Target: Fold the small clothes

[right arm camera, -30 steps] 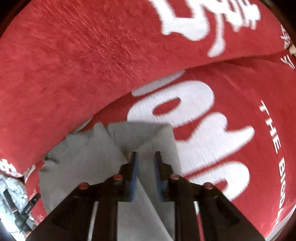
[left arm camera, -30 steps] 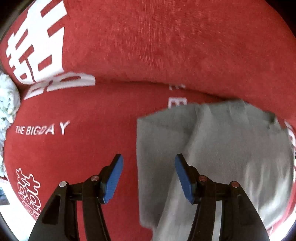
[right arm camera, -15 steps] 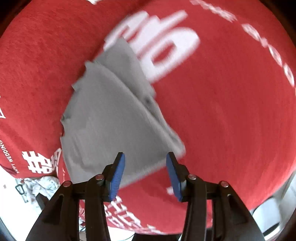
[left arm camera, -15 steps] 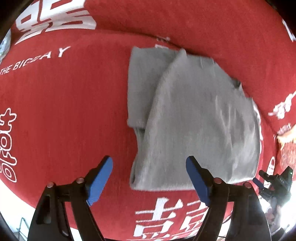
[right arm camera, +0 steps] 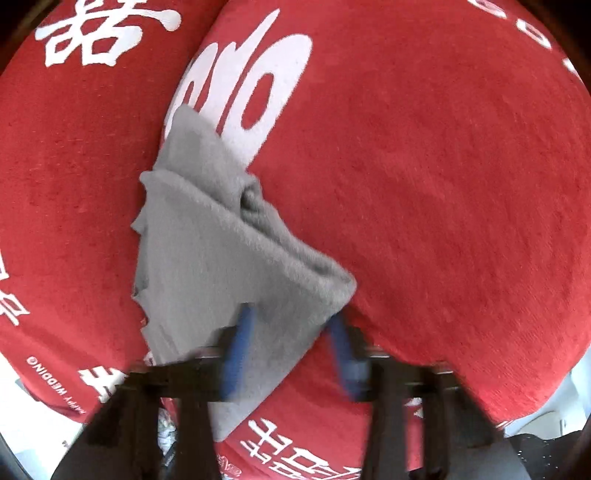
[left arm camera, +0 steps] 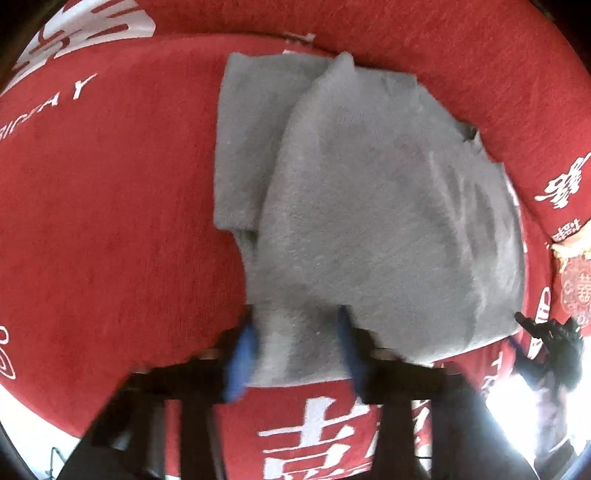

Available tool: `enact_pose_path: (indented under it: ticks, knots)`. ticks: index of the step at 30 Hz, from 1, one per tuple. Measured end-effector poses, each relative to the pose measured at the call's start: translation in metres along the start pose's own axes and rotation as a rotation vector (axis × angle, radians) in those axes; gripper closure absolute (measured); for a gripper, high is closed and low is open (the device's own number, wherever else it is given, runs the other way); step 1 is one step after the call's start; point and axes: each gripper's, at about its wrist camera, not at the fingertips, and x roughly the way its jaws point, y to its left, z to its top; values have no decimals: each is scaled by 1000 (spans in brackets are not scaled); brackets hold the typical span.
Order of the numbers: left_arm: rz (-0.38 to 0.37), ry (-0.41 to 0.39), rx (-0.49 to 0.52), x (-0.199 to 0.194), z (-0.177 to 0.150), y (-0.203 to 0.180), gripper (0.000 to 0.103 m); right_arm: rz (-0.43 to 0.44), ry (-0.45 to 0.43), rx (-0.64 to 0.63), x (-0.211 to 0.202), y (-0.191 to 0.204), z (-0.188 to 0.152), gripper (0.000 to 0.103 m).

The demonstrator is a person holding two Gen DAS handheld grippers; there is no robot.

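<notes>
A grey folded garment (left arm camera: pixel 369 206) lies flat on the red cover (left arm camera: pixel 110 221), one layer askew over another. My left gripper (left arm camera: pixel 295 332) points down at the garment's near edge, left of its middle. Its blue pads (left arm camera: pixel 242 350) are blurred and closing, with the hem between them and a gap still showing. My right gripper (right arm camera: pixel 291 332) is closing over the grey garment (right arm camera: pixel 207 266) at its near corner. Cloth runs between its pads (right arm camera: pixel 236 350) and under the left finger. In the left wrist view the right gripper (left arm camera: pixel 532 332) shows as a dark shape at the garment's right near corner.
The red cover (right arm camera: pixel 443 184) bears large white characters and letters and rises into a cushion-like fold (left arm camera: pixel 406 33) behind the garment. Its front edge (left arm camera: pixel 55 417) drops away just behind both grippers. A crumpled pale thing (right arm camera: pixel 166 432) lies below that edge.
Both grippers came back from the garment's far side to its near edge and tipped downward. Their jaws widened half a second ago and have since narrowed around the hem. The garment now lies flat.
</notes>
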Motion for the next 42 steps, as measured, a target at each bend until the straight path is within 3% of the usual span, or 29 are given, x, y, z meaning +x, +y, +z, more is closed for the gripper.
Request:
enact_pose_path:
  ticks: [1,4,7,13,17,21,26,30,33,35,38,40,42]
  knots:
    - [8,0,11,0,0,1,92,-20,5,-26,0,5,2,95]
    - [-9,-19,28,-10,-3,5,93,-74,-2,-180,-9,31,2,95]
    - [24,-27,66,-13,-12,5,94,-118,-2,-276,-16,38,1,95]
    - [61,-21,86,-4,-27,11,94,-206,21,-290,4,21,6,95]
    - [75,-8,99,-10,-34,14,94,-246,35,-328,-3,26,2,93]
    - [116,-48,111,-32,-33,11,94,-254,69,-376,-16,35,-8,93]
    - [108,-164,108,-67,-2,4,94,-233,65,-531,-27,68,-30,93]
    - [126,-211,109,-54,44,-19,94,-217,17,-586,-16,101,-24,93]
    - [125,-224,95,-39,71,-31,94,-239,-16,-598,2,124,-7,93]
    - [170,-229,112,-25,87,-40,94,-243,-31,-599,12,133,3,93]
    - [260,-194,139,-4,94,-43,94,-295,-41,-616,33,141,17,93]
    - [273,-155,126,7,92,-34,94,-322,-40,-614,41,137,24,93]
    - [280,-168,121,6,89,-27,93,-328,-45,-597,43,130,32,94]
